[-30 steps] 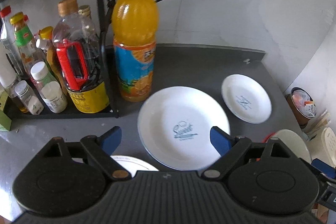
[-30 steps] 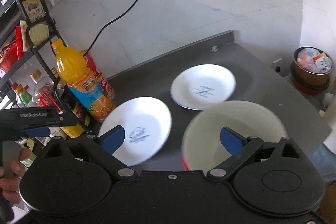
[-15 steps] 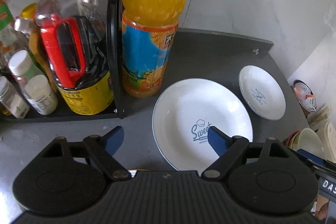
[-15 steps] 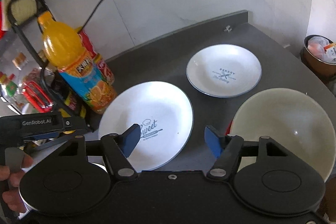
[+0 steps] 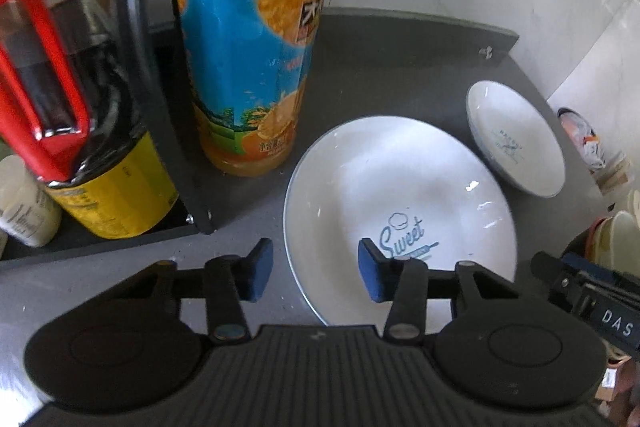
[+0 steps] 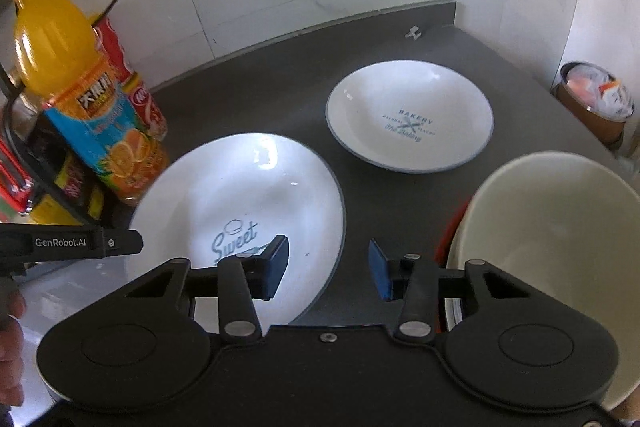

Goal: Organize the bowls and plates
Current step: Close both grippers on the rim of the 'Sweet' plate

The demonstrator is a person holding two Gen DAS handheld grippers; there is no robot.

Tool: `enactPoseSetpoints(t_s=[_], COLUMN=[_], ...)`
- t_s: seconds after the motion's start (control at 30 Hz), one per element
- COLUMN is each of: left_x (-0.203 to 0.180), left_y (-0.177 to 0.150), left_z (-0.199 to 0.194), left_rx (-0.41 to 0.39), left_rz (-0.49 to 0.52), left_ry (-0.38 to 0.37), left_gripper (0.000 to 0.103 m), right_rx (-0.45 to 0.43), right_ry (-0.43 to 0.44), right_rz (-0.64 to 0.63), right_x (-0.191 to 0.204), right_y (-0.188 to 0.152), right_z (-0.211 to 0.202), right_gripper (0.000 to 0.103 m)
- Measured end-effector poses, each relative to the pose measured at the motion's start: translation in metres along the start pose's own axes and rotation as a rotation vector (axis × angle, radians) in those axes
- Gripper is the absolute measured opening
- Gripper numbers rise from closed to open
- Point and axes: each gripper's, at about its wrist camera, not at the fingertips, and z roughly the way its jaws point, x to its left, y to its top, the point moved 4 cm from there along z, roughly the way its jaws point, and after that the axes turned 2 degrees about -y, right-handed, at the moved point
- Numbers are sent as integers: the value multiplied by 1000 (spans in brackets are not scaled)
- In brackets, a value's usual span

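Though glazed, stiff and breakable, large plate (image 5: 400,187): rim lies between left gripper (image 5: 312,273) fingers, parted; right gripper (image 6: 328,269) likewise parted, empty.

The large white plate (image 6: 240,195) with a thin blue rim and a blue "Sweet" print lies flat on the dark countertop (image 6: 360,39), just beside the base of the orange juice bottle (image 6: 80,95). The smaller, deeper white plate (image 6: 410,117) (printed "Bakery") sits upright farther from the bottle, near the big plate but apart. A cream bowl (image 6: 552,227) stands upright, farthest from the bottle.
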Motion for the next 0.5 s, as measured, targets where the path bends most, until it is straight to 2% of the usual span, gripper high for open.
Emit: enactPoseSetpoints(t_s=[0.13,0.33,0.5], left_x=[3,4,7], left_y=[3,3,2], left_z=[11,24,30], left_rx=[15,35,33], left_rz=[23,40,65], left_ry=[2,3,32], left_gripper=[42,40,36], right_rx=[-10,8,29], right_ry=[-14,-49,-133], right_rz=[-23,-96,-123], right_x=[7,21,22], right_y=[7,7,3], right_z=[6,24,43], right_gripper=[40,39,36])
